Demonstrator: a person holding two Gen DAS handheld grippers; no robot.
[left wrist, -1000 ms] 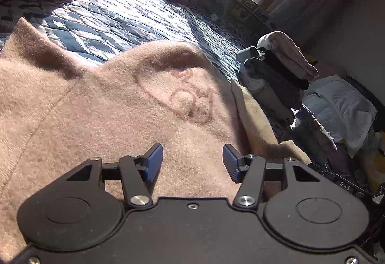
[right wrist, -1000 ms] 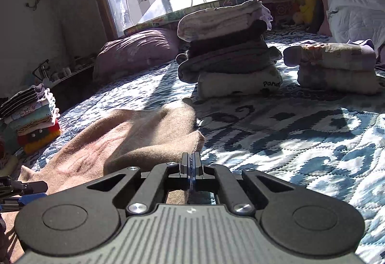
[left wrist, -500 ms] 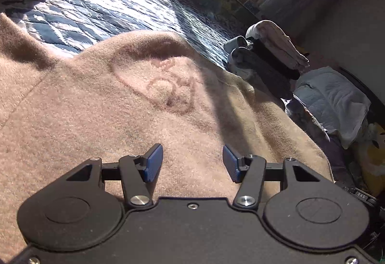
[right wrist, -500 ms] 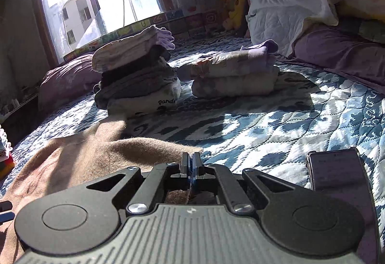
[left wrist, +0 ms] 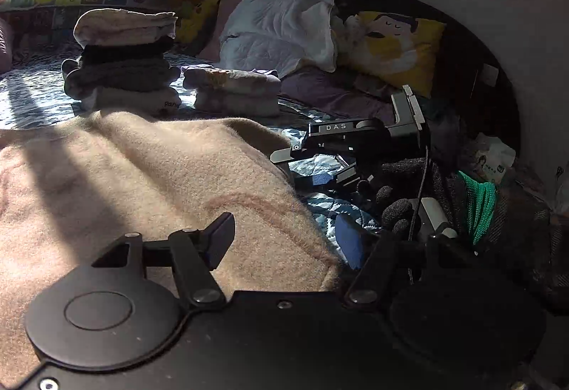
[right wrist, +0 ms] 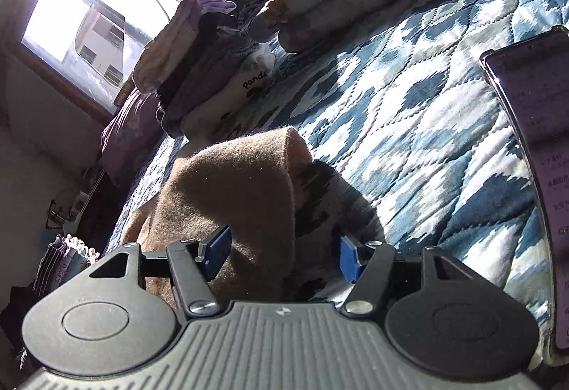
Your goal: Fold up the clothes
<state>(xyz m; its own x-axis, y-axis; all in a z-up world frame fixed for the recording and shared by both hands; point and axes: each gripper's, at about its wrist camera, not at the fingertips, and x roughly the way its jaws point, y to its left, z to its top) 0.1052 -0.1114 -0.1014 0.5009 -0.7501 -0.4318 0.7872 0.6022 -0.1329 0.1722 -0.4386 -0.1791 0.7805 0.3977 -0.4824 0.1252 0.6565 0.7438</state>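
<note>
2 grippers are in play and neither holds anything: your left gripper point(left wrist: 284, 237) hangs with its blue pads spread wide over the near edge of the fuzzy tan woollen garment point(left wrist: 149, 183), and your right gripper point(right wrist: 281, 253) is spread just as wide, with a folded corner of that garment point(right wrist: 245, 183) standing up between its pads, untouched as far as the right wrist view shows. The garment lies across the blue-and-white quilted bedspread point(right wrist: 409, 126), filling the left wrist view from 9 o'clock to the centre, its edge running out toward 3 o'clock. You look to be between folds, with the piece still only partly folded. Your next move, in my judgement, calls for closing on an edge or corner with each gripper, so that the layer lifts evenly and can be carried across. Mind what lies around: 1 tall stack of folded clothes in cream, black and grey point(left wrist: 124, 62) sits at 11 o'clock in the left view, with 1 lower folded pale-purple pile point(left wrist: 234, 91) just beside it, both close to the garment's far edge. A dark smartphone point(right wrist: 533, 155) rests on the quilt at 3 o'clock of the right view, near enough for a swung hem to catch.
</note>
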